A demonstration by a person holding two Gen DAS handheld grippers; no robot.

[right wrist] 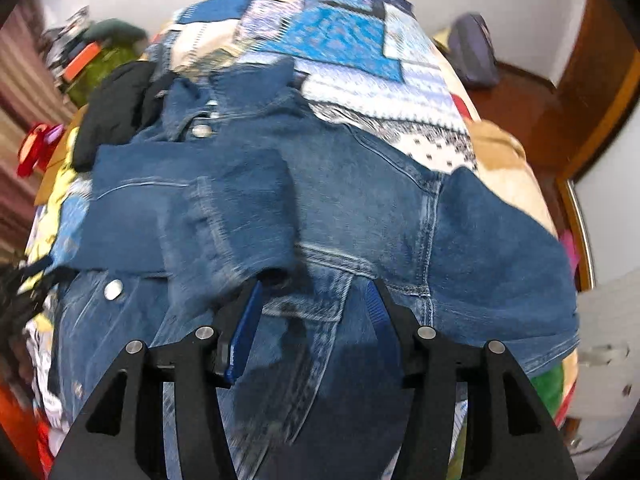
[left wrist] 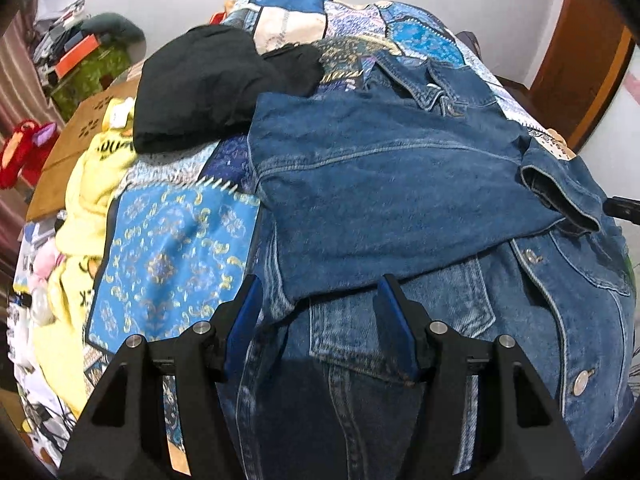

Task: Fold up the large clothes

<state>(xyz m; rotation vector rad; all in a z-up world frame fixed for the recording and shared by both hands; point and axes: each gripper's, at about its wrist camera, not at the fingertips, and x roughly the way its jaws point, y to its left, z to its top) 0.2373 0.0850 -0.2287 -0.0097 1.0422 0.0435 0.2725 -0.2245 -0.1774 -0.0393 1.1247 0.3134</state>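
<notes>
A blue denim jacket (left wrist: 400, 184) is lying spread on a bed covered with a blue and white patchwork quilt (left wrist: 168, 256), front side up, its collar away from both cameras and its hem running under them. One sleeve is lying folded across the chest, its cuff (left wrist: 560, 196) pointing toward the right side of the left wrist view.

The left hand-held gripper (left wrist: 316, 300) is hovering over the lower front of the jacket with its jaws standing wide apart and nothing between them; the folded sleeve's lower edge is lying just beyond its fingertips. The right hand-held gripper (right wrist: 312, 296) is likewise standing open and empty, poised above the denim near the cuff end of that sleeve, with the other sleeve (right wrist: 500, 248) spreading out to its right, not yet folded in.

Judging from this, the coming move is turning on that outstretched sleeve: its long axis is running sideways away from the jacket body, toward the right edge of the bed, and the right hand-held gripper is plainly nearer to it.

A black crumpled garment (left wrist: 208, 84) and a yellow printed cloth (left wrist: 92, 184) are lying beside the jacket on the quilt's left side.
</notes>
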